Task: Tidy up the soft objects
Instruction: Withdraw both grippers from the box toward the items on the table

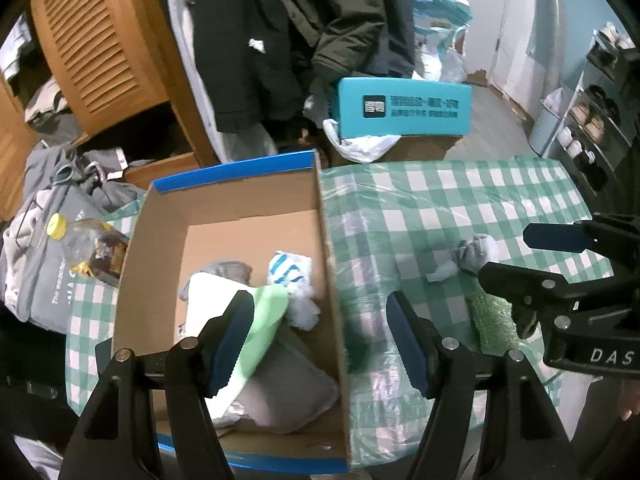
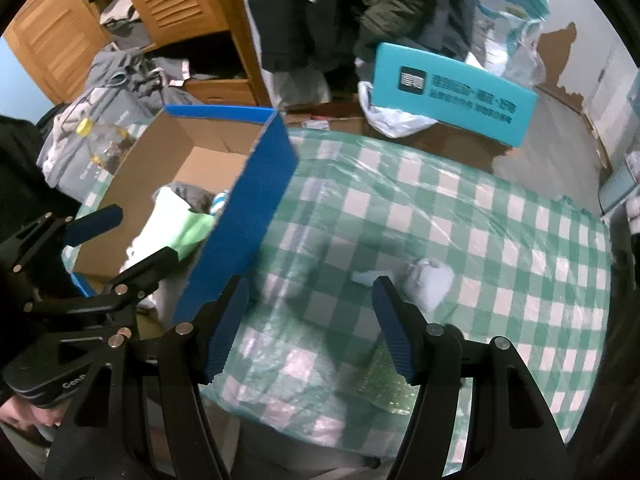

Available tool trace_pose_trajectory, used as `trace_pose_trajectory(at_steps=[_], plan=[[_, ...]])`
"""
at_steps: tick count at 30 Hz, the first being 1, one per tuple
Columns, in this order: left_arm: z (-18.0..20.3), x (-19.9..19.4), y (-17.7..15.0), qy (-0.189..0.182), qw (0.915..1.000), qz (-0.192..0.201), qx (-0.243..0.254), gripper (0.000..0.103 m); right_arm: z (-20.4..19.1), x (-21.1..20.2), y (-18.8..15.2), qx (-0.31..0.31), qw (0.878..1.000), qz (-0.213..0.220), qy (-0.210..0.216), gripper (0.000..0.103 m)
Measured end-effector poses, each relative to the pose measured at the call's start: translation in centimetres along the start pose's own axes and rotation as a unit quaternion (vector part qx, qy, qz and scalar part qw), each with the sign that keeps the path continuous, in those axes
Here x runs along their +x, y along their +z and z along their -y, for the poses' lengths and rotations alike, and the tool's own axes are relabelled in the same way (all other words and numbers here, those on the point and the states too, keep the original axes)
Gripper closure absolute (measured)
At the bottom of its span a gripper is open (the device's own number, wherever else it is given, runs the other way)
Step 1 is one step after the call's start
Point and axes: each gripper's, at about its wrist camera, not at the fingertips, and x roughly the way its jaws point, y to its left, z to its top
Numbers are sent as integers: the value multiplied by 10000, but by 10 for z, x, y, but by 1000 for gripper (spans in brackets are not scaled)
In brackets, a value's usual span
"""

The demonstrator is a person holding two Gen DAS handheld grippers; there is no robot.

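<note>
While both claws stand wide open and hold nothing, the left gripper [image 1: 320,340] hangs over the right wall of the cardboard box [image 1: 332,280], so one blue ribbed pad is inside the box and the other is above the table. Just under the inside pad lies a light green cloth [image 1: 268,312] on a white sheet, with a grey soft pillow [image 1: 288,396] below it and a white-and-blue bundle [image 1: 290,270] further in. The box is brown inside and blue outside.

The right gripper [image 2: 310,328] hovers over the green-and-white checked tablecloth [image 2: 500,220], which is covered with shiny clear plastic. Near its right pad lies a small grey-white soft toy [image 2: 430,280], and a green textured sponge [image 1: 494,324] lies close to the table edge.

Beyond the table stands a teal carton [image 1: 400,108] with dark print that is too blurred to read. A plastic bottle with yellow cap [image 1: 84,248] lies left of the box. On the right gripper body the letters "DAS" are visible.
</note>
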Motion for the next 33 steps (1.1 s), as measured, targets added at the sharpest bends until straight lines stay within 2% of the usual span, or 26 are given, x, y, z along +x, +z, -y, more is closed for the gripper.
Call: trace_pose_trajectory(at_steps=[2,8,15,25,33], plan=[[7,0,0,-4,10000,-3,56,28,9,0,-4,69,10000,-7,-7,38],[28,4,2,-54,9997,-58,217,28,33,-4,-15,251,9997,-29,-66,38],[56,11,3,-167,9989,-167,414,24,65,-7,-30,423,9987,-51,-291,38],[93,27,-2,-378,9962,-446,647,23,109,0,-53,848,9951,-189,-466,38],[107,43,-6,-492,9941,-671,689,23,124,18,-66,1014,9928,-427,-477,38]])
